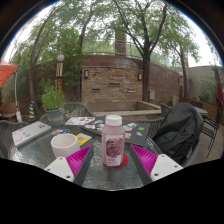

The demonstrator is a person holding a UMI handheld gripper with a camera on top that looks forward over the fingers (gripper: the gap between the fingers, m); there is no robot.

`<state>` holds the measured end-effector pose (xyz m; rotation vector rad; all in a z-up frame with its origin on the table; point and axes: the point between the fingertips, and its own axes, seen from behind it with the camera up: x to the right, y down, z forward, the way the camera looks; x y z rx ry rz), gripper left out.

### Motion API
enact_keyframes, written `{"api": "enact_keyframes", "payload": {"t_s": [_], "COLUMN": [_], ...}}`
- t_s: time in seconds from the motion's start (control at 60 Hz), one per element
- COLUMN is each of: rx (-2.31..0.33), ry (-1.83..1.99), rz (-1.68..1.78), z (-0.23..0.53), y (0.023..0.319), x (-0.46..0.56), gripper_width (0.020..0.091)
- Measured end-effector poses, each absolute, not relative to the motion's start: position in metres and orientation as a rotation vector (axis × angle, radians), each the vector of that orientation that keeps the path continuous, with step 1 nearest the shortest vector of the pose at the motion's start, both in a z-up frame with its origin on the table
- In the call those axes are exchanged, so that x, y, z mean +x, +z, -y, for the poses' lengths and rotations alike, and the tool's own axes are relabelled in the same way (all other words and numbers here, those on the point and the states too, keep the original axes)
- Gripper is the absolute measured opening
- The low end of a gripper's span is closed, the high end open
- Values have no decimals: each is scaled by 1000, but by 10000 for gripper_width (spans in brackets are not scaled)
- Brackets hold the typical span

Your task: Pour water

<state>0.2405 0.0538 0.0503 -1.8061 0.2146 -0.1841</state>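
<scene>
A small bottle (114, 140) with a white cap and a pink label stands upright on the glass table (100, 172). It sits between the fingers of my gripper (112, 160), which is open. The magenta pads (80, 160) flank the bottle; a gap shows on the left and a narrower one on the right. A white cup (64, 143) rests on the table just left of the bottle, beyond the left finger.
Papers and booklets (82, 122) lie farther back on the table, and a flat box (30, 133) at the far left. A dark bag or jacket (178, 130) is draped over a chair to the right. Beyond stand a brick wall (112, 80) and trees.
</scene>
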Motion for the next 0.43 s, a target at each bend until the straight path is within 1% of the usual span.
{"api": "enact_keyframes", "payload": {"t_s": [0.033, 0.117, 0.133, 0.183, 0.35, 0.433], "rx": [-1809, -1795, -1790, -1780, -1742, -1713], "ry": [-201, -221, -223, -222, -213, -229], "rz": [-204, -162, -162, -169, -195, -207], "z": [-44, 14, 15, 51, 143, 179], "y": [52, 77, 76, 88, 108, 110], "x": [235, 219, 216, 207, 176, 167], "gripper_width": [828, 832, 832, 832, 832, 833]}}
